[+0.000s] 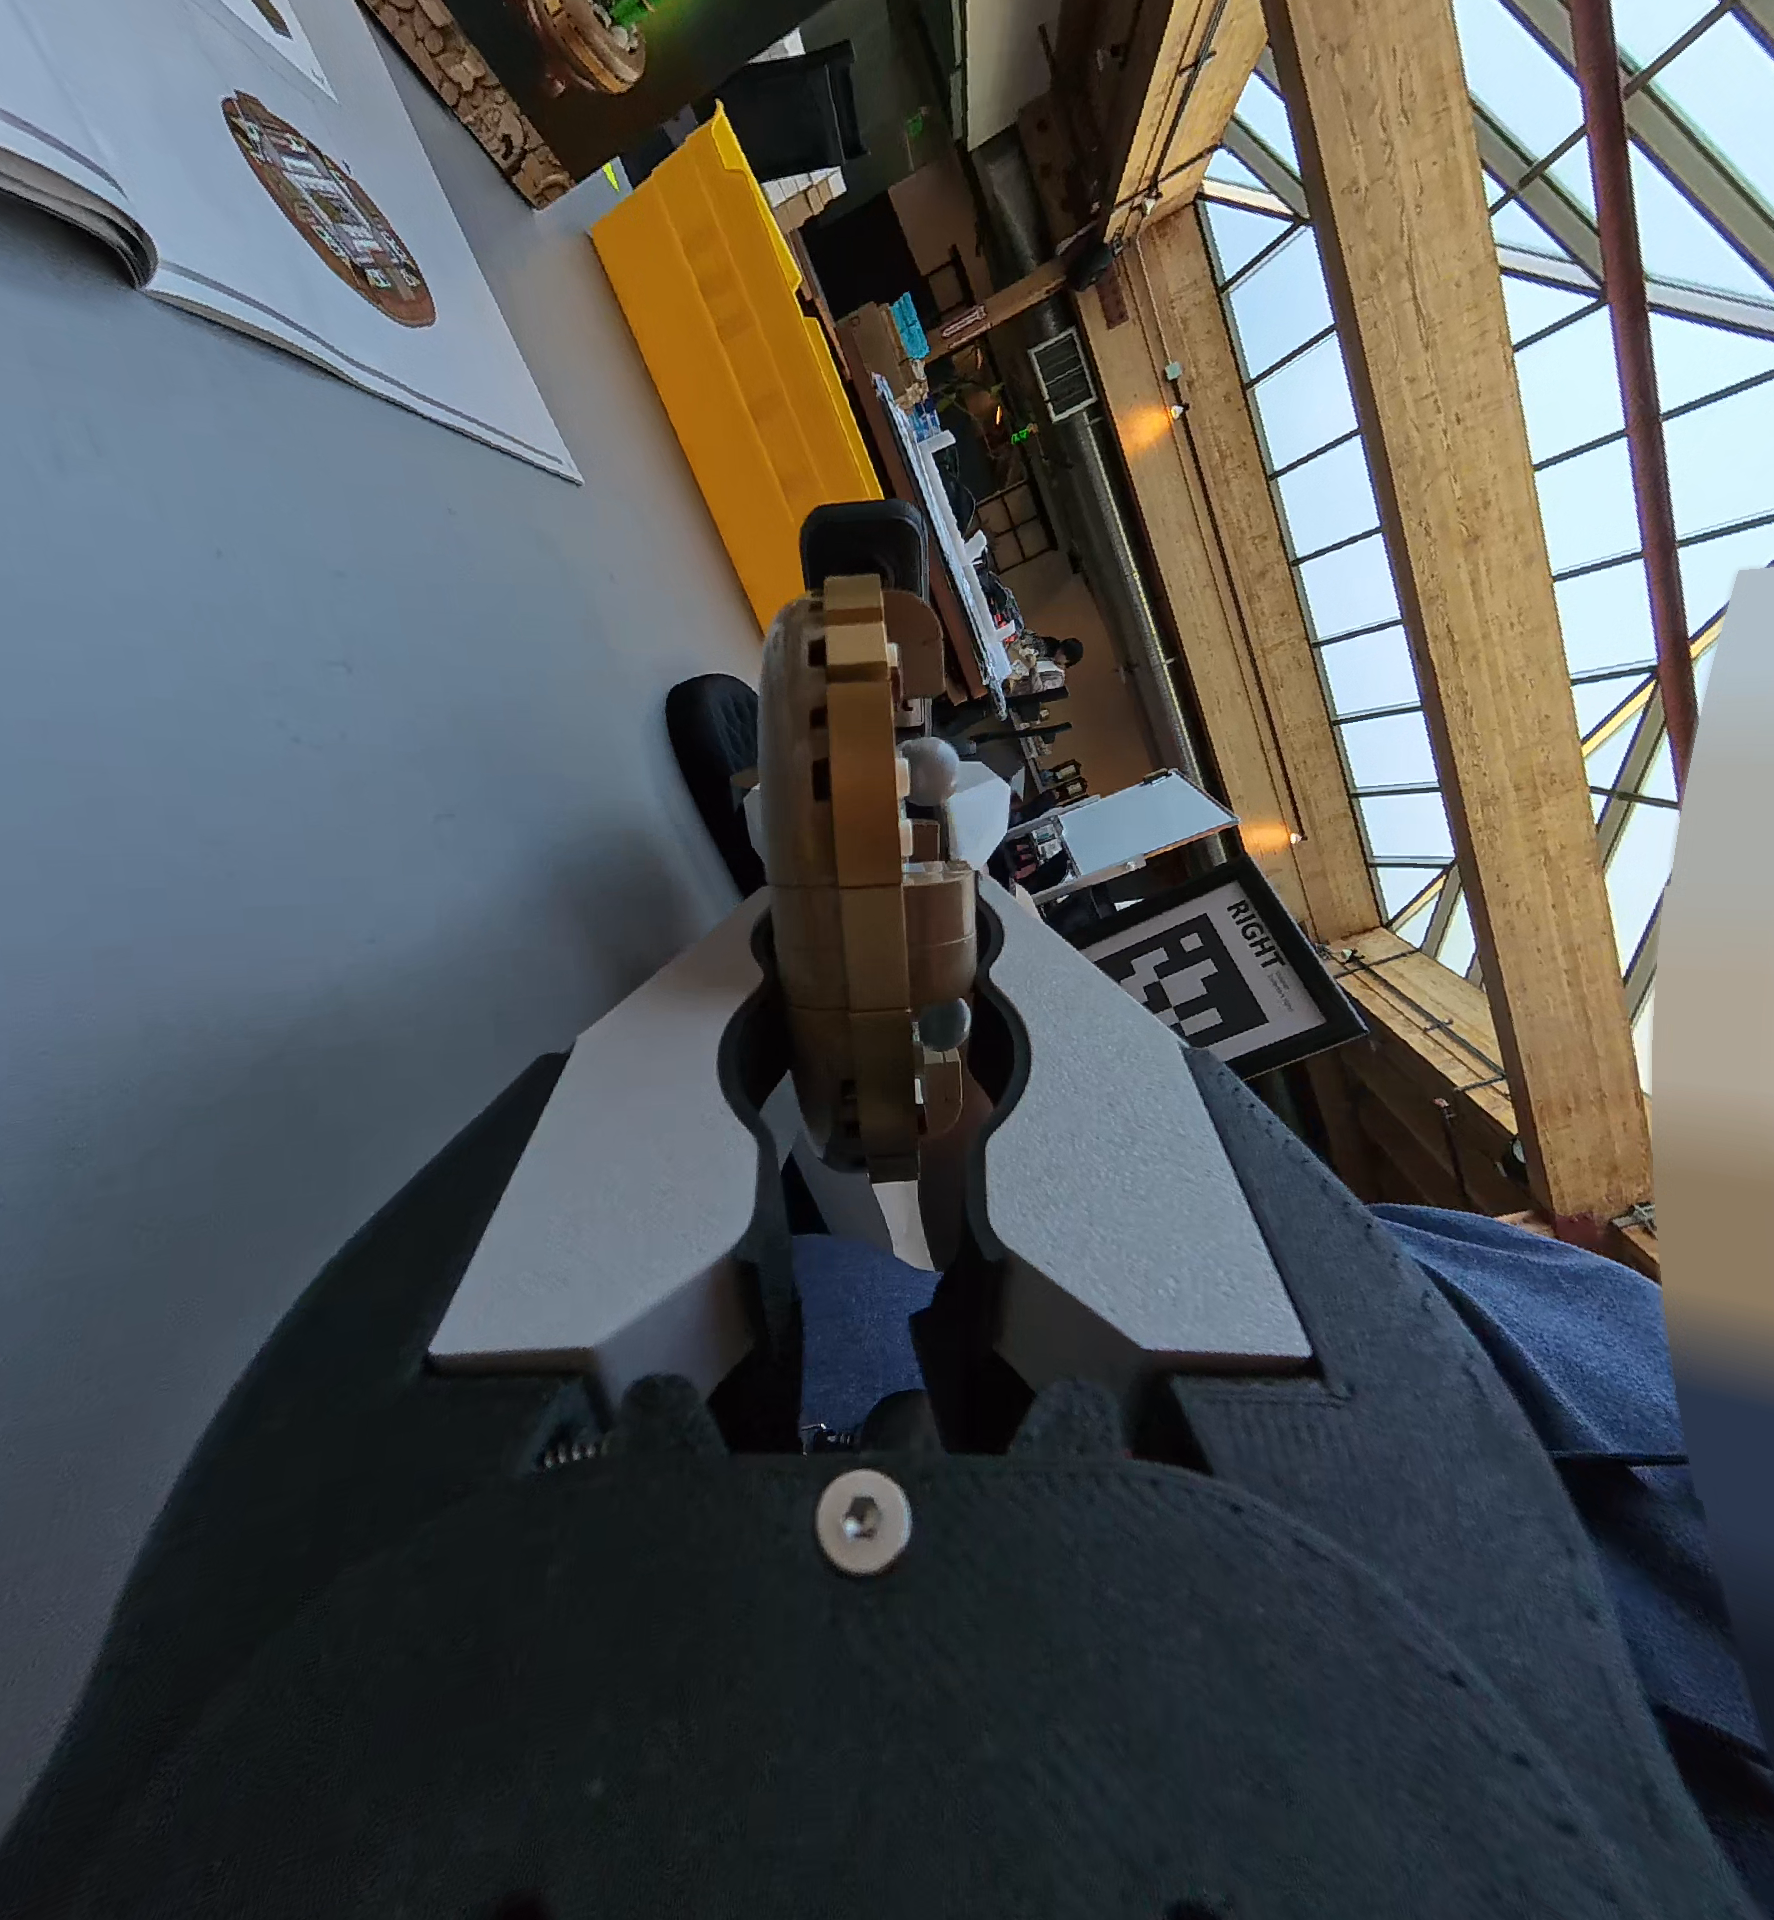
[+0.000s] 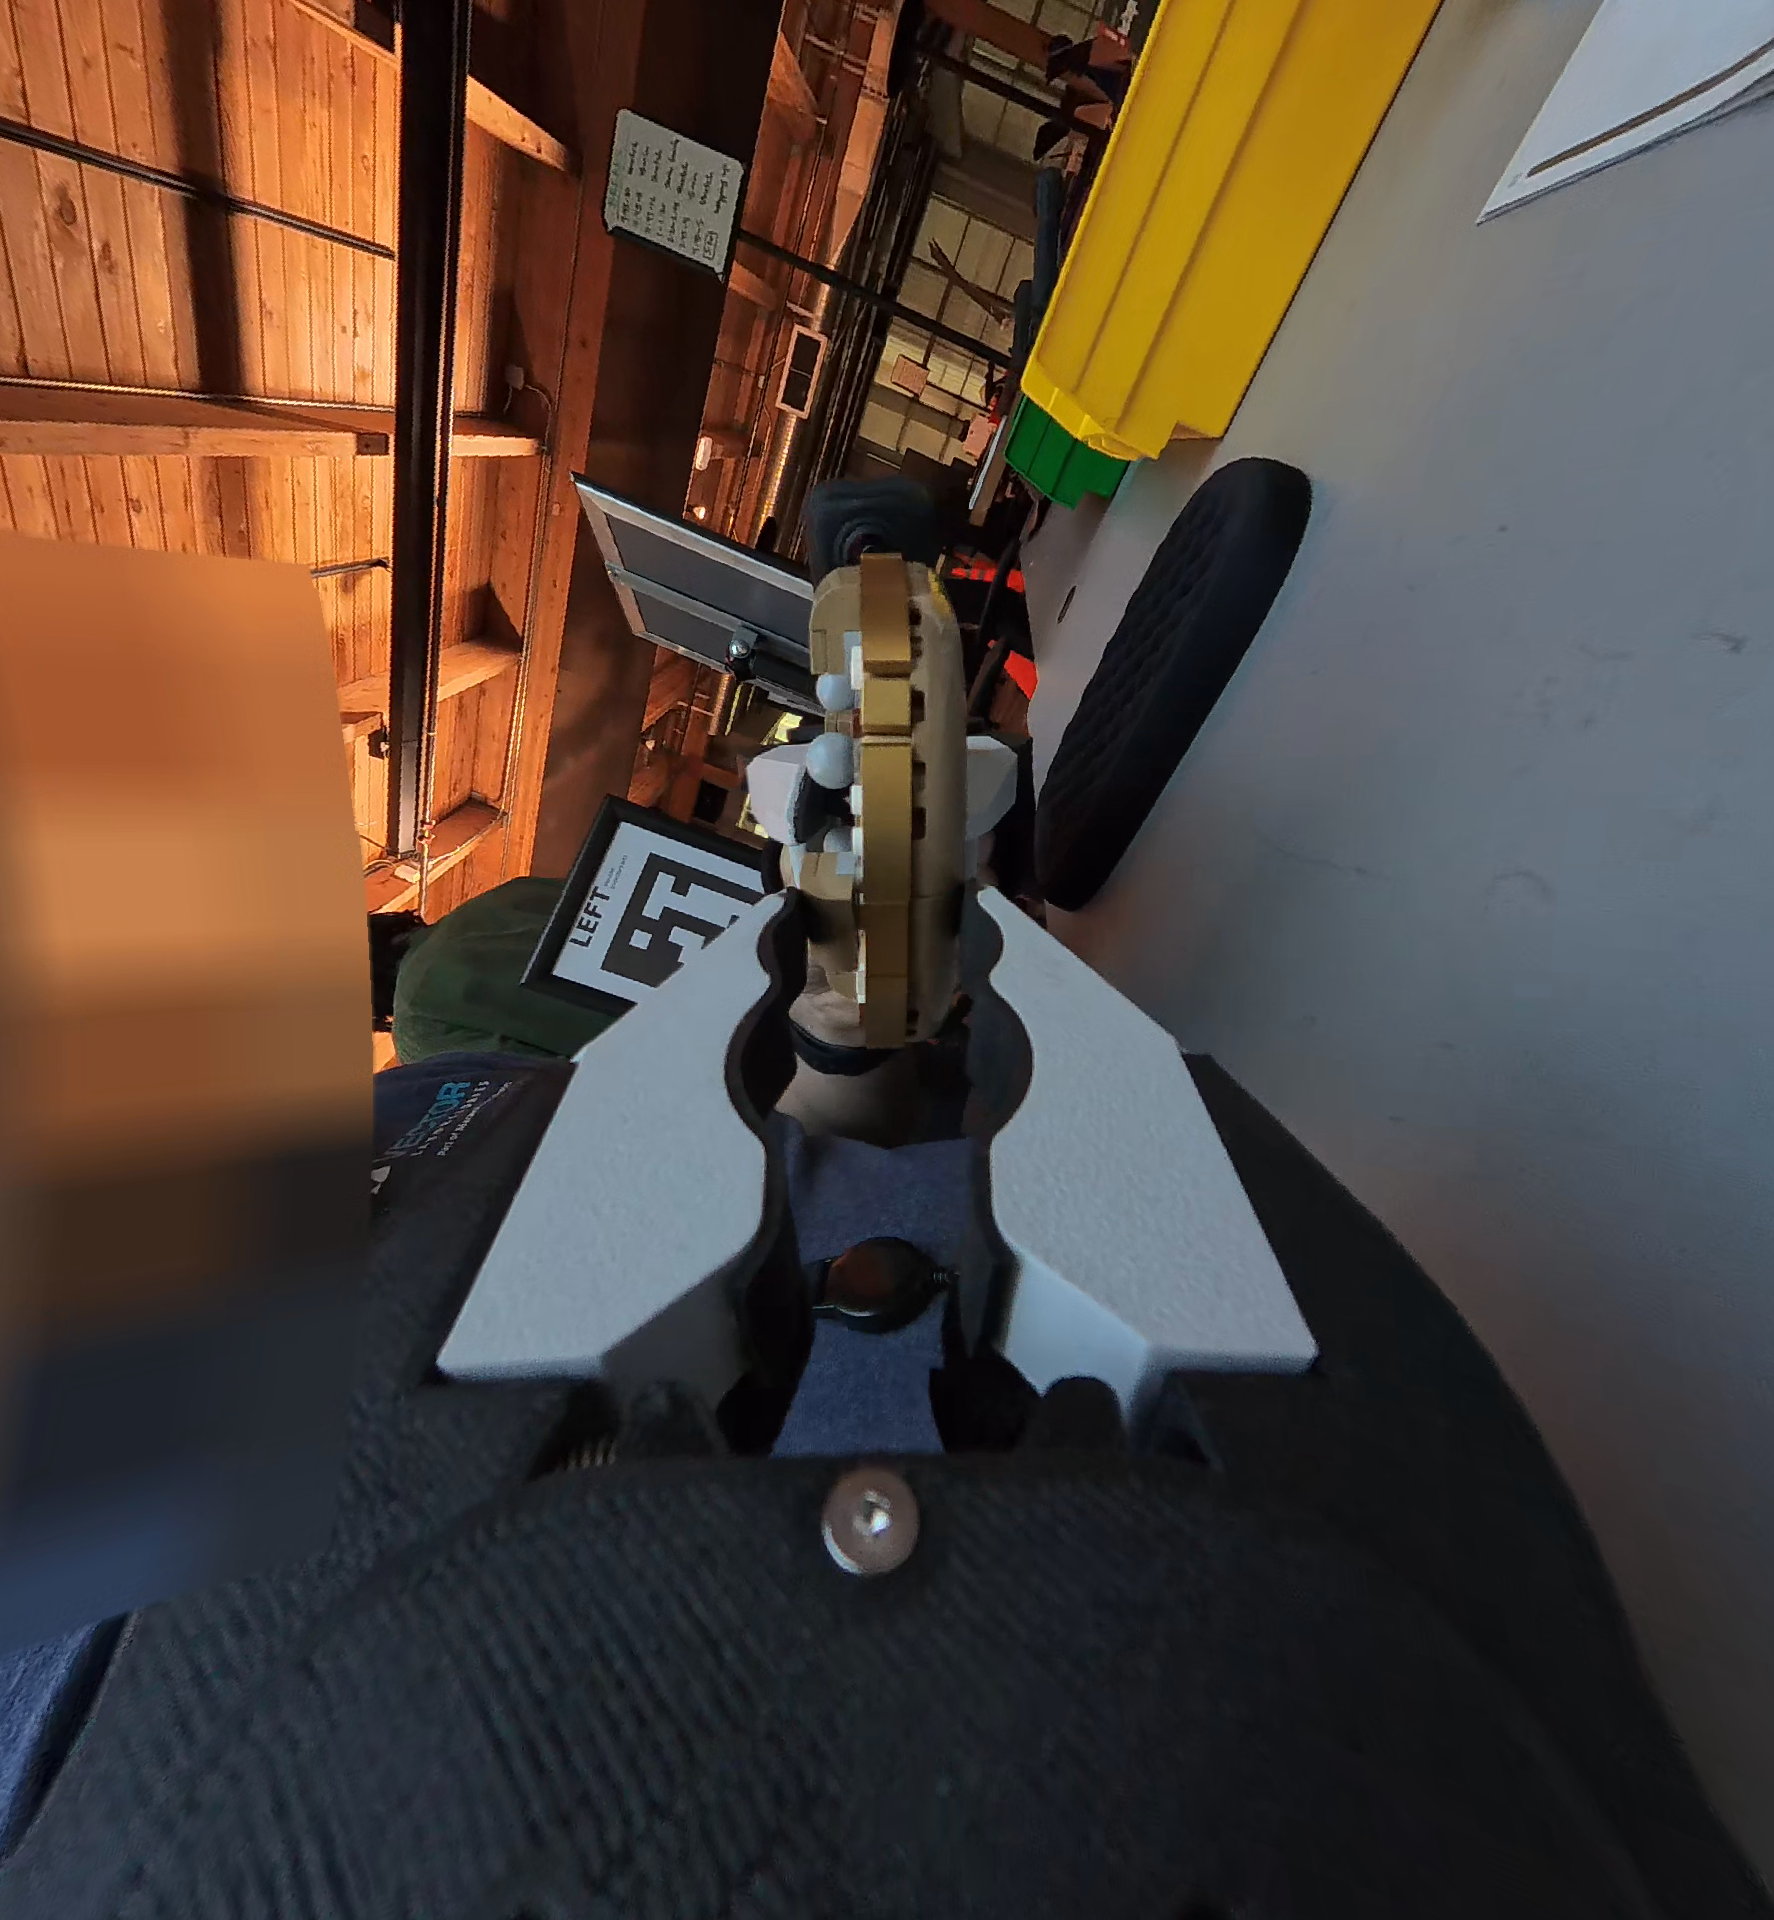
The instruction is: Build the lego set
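Note:
A round tan and brown lego disc [image 1: 862, 831] with small grey and white studs is held edge-on off the grey table [image 1: 239, 831]. My left gripper [image 1: 872, 914] is shut on its near rim. My right gripper [image 2: 883, 904] is shut on the same disc [image 2: 898, 790] from the opposite side. Both grippers face each other and are rolled on their sides. The right gripper's white fingers [image 1: 976, 821] show behind the disc in the left wrist view. The left gripper's white fingers [image 2: 774, 790] show behind it in the right wrist view.
An open instruction booklet [image 1: 270, 208] lies on the table, with a yellow bin [image 1: 727, 343] beyond it and a green bin [image 2: 1059, 457] next to that. A black textured oval object [image 2: 1163, 686] sits near the table edge. A person's blue sleeve [image 1: 1548, 1309] is close by. The grippers are tip to tip, or close to it.

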A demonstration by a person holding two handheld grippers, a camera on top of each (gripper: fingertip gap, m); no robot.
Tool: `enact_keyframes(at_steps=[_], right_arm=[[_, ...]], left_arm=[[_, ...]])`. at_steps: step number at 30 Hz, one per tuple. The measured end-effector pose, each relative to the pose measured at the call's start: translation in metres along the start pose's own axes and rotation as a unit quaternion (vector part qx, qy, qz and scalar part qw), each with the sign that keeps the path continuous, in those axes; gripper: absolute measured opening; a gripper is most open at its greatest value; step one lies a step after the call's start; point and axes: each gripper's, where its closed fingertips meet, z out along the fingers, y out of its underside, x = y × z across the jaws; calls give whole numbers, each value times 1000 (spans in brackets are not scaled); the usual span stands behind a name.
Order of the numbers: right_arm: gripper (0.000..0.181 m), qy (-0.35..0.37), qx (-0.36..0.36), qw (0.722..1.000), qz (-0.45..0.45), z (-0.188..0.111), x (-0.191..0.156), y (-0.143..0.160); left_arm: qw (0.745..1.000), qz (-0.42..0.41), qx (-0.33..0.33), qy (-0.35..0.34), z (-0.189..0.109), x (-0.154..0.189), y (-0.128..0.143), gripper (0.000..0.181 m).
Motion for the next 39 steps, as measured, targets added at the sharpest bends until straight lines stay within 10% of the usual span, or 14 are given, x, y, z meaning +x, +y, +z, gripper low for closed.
enact_keyframes(at_steps=[39], right_arm=[[27,-10,4,983,-184,4,-38,6]], left_arm=[[986,153,3,57,-6,37,4,29]])
